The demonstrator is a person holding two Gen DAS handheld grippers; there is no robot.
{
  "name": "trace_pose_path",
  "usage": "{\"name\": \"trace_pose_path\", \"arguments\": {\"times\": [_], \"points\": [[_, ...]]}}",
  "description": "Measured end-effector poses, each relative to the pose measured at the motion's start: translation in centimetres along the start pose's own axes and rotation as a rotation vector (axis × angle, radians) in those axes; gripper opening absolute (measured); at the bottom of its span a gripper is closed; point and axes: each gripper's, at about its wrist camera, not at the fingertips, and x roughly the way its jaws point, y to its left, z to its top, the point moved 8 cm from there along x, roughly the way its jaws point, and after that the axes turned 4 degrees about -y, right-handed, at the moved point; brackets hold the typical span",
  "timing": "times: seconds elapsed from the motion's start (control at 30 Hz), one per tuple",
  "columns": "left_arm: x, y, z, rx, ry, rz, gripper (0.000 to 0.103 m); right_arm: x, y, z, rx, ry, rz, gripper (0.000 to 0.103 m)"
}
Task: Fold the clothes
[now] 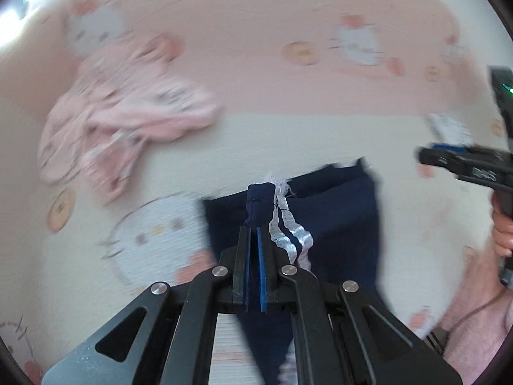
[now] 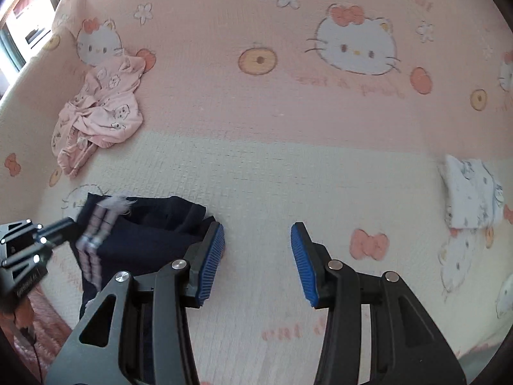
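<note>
Looking along the left gripper (image 1: 254, 234), I see its blue-lined jaws pressed together on a bunched fold of the navy garment (image 1: 340, 211), which sticks up just past the fingertips. A white lace strip (image 1: 290, 224) with a shiny ribbon edge runs down that fold, hard against the right-hand jaw. The rest of the navy cloth spreads out beyond and to the right of the jaws, lying on the cartoon-cat bedsheet (image 1: 256, 32). Well off to the left and farther out sits a crumpled pink garment (image 1: 128, 115), badly smeared by blur. At the far right edge the right gripper (image 1: 461, 163) pokes in, with a hand (image 1: 503, 227) wrapped round its grip.

From the right gripper's (image 2: 258, 256) own camera, the jaws stand apart with only bare bedsheet (image 2: 256, 173) between them. The navy garment (image 2: 150, 237) lies just beside the left-hand jaw, partly behind it. The left gripper (image 2: 69, 224) reaches in from the left edge, holding that cloth by its lace strip (image 2: 96, 234). The pink garment (image 2: 99, 112) lies far out to the left, and a folded white printed cloth (image 2: 471, 192) rests well off to the right.
</note>
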Motion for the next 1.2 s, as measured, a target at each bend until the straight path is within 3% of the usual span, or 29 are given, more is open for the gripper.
{"name": "trace_pose_path", "arguments": {"times": [0.17, 0.3, 0.53, 0.6, 0.67, 0.77, 0.83, 0.9, 1.0, 1.07, 1.13, 1.2], "points": [[1.0, 3.9, -0.4, -0.073, 0.010, 0.074, 0.004, 3.3, 1.6, -2.0, 0.027, 0.057, 0.069, 0.045], [1.1, 6.2, -0.3, -0.117, 0.004, 0.128, 0.002, 4.5, 3.2, -1.1, -0.027, 0.024, 0.049, 0.045], [1.4, 5.3, -0.1, -0.165, 0.002, 0.014, 0.003, 7.2, 6.2, 0.0, -0.088, -0.001, 0.076, 0.045], [1.4, 5.0, 0.4, -0.183, -0.012, -0.028, 0.007, 8.0, 7.1, -0.5, -0.124, 0.007, 0.077, 0.045], [2.1, 5.0, 0.4, -0.206, 0.004, -0.043, 0.031, 8.4, 8.3, -0.8, -0.161, 0.005, 0.109, 0.045], [3.5, 4.8, -0.4, -0.213, 0.046, -0.031, 0.033, 7.9, 10.1, -0.9, -0.207, -0.025, 0.166, 0.045], [4.7, 4.4, -1.0, -0.172, 0.085, 0.015, 0.033, 8.6, 10.4, -1.1, -0.220, -0.020, 0.149, 0.045], [5.2, 5.0, -1.4, -0.139, 0.112, 0.121, 0.035, 9.3, 10.1, -1.3, -0.210, -0.006, 0.131, 0.045], [4.7, 6.6, -1.5, -0.126, 0.122, 0.253, 0.035, 8.6, 8.2, -0.1, -0.077, -0.019, 0.182, 0.045], [4.5, 7.4, -1.6, -0.166, 0.117, 0.240, 0.035, 8.2, 7.0, 0.6, -0.007, -0.029, 0.203, 0.045], [3.9, 7.2, -1.2, -0.226, 0.080, 0.178, 0.035, 8.0, 6.3, 1.2, -0.022, -0.048, 0.159, 0.045], [3.5, 5.8, -0.7, -0.158, 0.056, 0.173, 0.035, 7.7, 5.5, 1.9, -0.037, -0.067, 0.115, 0.045]]}}
